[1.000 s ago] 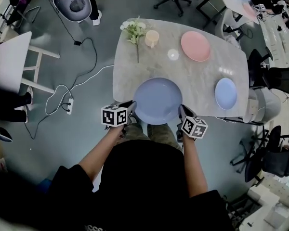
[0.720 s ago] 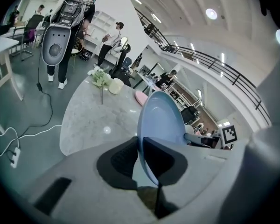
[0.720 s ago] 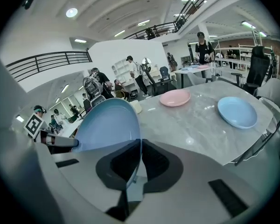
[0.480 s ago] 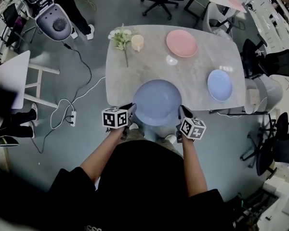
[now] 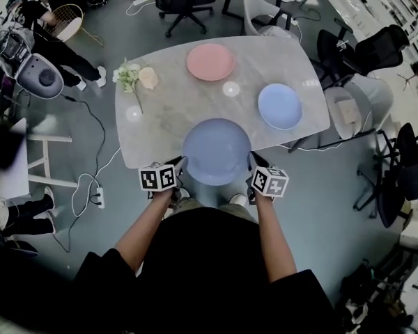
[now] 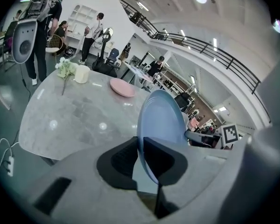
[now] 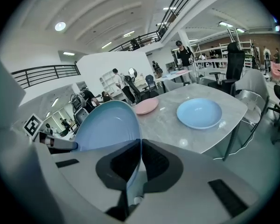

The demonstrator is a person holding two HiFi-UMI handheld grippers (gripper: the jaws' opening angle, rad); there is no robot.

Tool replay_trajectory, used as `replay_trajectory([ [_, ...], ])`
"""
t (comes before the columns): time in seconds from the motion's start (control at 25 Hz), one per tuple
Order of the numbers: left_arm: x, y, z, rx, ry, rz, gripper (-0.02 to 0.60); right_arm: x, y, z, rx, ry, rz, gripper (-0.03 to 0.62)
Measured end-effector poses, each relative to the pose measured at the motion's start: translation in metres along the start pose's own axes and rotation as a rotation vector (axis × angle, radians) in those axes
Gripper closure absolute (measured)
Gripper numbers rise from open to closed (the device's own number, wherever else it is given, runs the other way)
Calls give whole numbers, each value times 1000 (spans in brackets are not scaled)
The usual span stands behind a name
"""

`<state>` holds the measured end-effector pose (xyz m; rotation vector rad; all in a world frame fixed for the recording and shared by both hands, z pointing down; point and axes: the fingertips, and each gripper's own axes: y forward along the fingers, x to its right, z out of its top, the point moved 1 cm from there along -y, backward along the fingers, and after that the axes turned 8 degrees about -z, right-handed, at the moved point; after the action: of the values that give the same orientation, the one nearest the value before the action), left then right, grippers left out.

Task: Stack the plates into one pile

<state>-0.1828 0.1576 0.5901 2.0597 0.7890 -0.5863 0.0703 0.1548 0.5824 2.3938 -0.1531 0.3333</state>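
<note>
A large blue plate (image 5: 216, 152) is held over the near edge of the marble table (image 5: 168, 110), one gripper on each side. My left gripper (image 5: 180, 164) is shut on its left rim, my right gripper (image 5: 252, 163) on its right rim. In the left gripper view the large blue plate (image 6: 161, 118) stands edge-on between the pads of the left gripper (image 6: 140, 149). In the right gripper view the large blue plate (image 7: 106, 125) sits between the pads of the right gripper (image 7: 140, 154). A small blue plate (image 5: 279, 106) lies at the table's right, a pink plate (image 5: 210, 62) at the far side.
White flowers (image 5: 128, 76) and a pale cup (image 5: 148, 78) lie at the table's far left; a small clear dish (image 5: 230, 88) sits mid-table. Office chairs (image 5: 362, 47) stand to the right and beyond, a grey robot (image 5: 28, 68) and floor cables (image 5: 90, 179) to the left.
Both grippers have carried the large blue plate to the right along the table's near edge, closer to the small blue plate. The head view has swung, so the table sits further left.
</note>
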Motion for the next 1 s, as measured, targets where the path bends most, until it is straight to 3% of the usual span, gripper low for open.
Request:
replay_trajectory([
  [0.2, 40, 38, -8, -20, 12, 19, 531, 54, -14, 14, 8, -6, 5, 573],
  [0.6, 106, 93, -21, 46, 4, 13, 531, 134, -32, 35, 36, -28, 67, 572],
  [0.8, 115, 109, -31, 15, 2, 20, 531, 155, -37, 32, 45, -9, 54, 572],
  [1.0, 121, 143, -17, -31, 16, 1, 531, 183, -26, 39, 42, 36, 24, 572],
])
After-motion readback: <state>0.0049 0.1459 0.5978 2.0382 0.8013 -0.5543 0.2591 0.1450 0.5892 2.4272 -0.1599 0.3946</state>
